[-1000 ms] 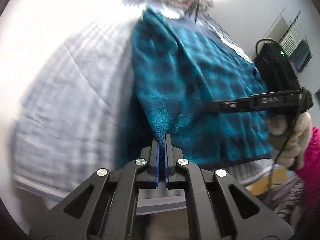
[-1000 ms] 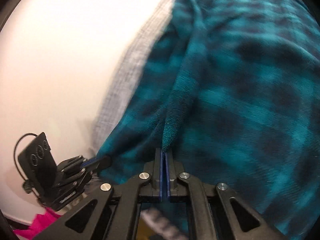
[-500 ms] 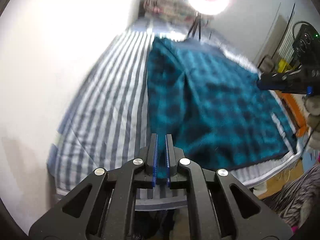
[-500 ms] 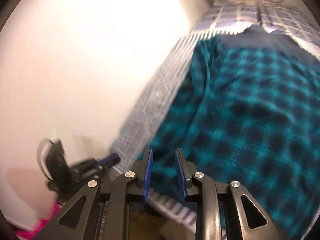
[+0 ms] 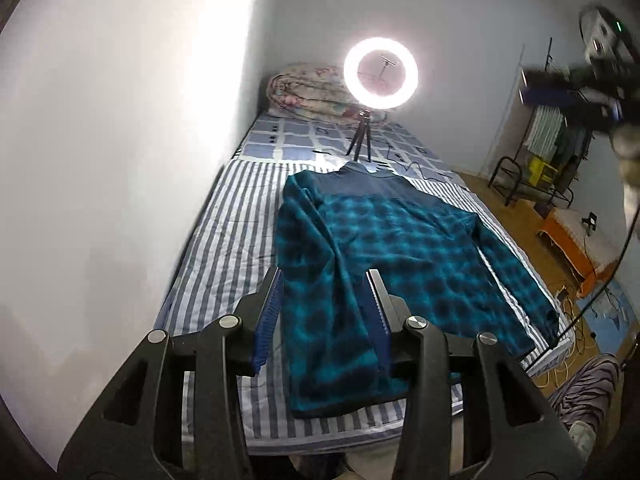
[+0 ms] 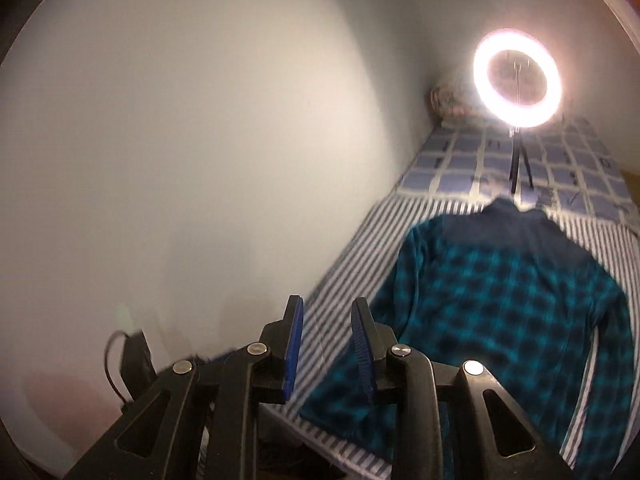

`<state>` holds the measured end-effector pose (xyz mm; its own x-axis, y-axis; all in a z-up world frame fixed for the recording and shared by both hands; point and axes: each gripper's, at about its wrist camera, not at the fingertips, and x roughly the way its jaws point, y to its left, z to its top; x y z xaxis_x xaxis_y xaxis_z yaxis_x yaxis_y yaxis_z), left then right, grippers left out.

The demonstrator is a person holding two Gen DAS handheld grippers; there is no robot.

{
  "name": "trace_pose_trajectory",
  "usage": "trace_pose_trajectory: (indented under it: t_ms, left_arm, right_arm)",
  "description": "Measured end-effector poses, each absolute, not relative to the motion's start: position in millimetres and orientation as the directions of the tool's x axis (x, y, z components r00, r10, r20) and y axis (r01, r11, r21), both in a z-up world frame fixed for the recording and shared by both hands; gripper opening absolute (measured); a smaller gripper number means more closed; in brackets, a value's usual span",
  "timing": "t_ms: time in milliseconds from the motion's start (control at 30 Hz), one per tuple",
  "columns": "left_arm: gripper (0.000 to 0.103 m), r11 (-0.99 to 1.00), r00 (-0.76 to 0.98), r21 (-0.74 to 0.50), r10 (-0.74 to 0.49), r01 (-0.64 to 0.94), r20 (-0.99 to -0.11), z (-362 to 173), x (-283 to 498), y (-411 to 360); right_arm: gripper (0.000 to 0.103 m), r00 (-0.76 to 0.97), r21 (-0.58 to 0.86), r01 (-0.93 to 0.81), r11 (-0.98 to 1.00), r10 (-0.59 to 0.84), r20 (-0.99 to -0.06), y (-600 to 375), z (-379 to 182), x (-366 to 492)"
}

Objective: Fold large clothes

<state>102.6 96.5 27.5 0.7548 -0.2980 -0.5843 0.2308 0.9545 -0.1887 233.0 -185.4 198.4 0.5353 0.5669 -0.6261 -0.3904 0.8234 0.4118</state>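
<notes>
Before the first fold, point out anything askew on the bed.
The teal plaid fleece jacket lies flat but slanted across the striped bedsheet; its left sleeve is bunched against the body, not spread out.

Your main light is the ring light [image 5: 381,67] at about one o'clock in both wrist views; it blows out to a white halo and throws a bright glare band down the wall [image 5: 120,140] around eleven o'clock on your left view. Your right view is dimmer and softer, with the plaid jacket [image 6: 516,316] smeared by motion blur. On your left view the right gripper [image 5: 576,88] at two o'clock is blurred. Both frames bend and vignette black at the rims.
</notes>
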Motion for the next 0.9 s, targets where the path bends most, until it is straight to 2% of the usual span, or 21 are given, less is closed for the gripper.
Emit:
trace_pose_trajectory:
  t_ms: [200,267,333,433,633,900]
  left_arm:
    - [0.042,0.929,0.723,-0.272,-0.366,0.250,-0.586,32,122,92]
    - [0.042,0.933,0.717,-0.249,-0.360,0.261,-0.597,35,126,89]
    - [0.043,0.939,0.725,-0.223,-0.345,0.264,-0.596,38,128,85]
    - [0.054,0.932,0.719,-0.247,-0.361,0.264,-0.595,35,137,85]
    - [0.054,0.909,0.613,-0.315,-0.416,0.273,-0.672,-27,170,53]
    - [0.054,0.889,0.460,-0.393,-0.458,0.234,-0.761,-117,208,12]
  right_arm:
    - [0.027,0.555,0.480,-0.402,0.779,0.625,-0.549,-198,245,260]
    - [0.027,0.570,0.483,-0.399,0.779,0.624,-0.535,-200,262,267]
    - [0.027,0.619,0.407,-0.412,0.816,0.578,-0.532,-196,279,272]
    - [0.030,0.661,0.319,-0.404,0.857,0.514,-0.546,-190,280,287]
    - [0.031,0.600,0.303,-0.361,0.882,0.468,-0.649,-181,220,353]
    - [0.032,0.465,0.367,-0.254,0.895,0.445,-0.765,-182,96,473]
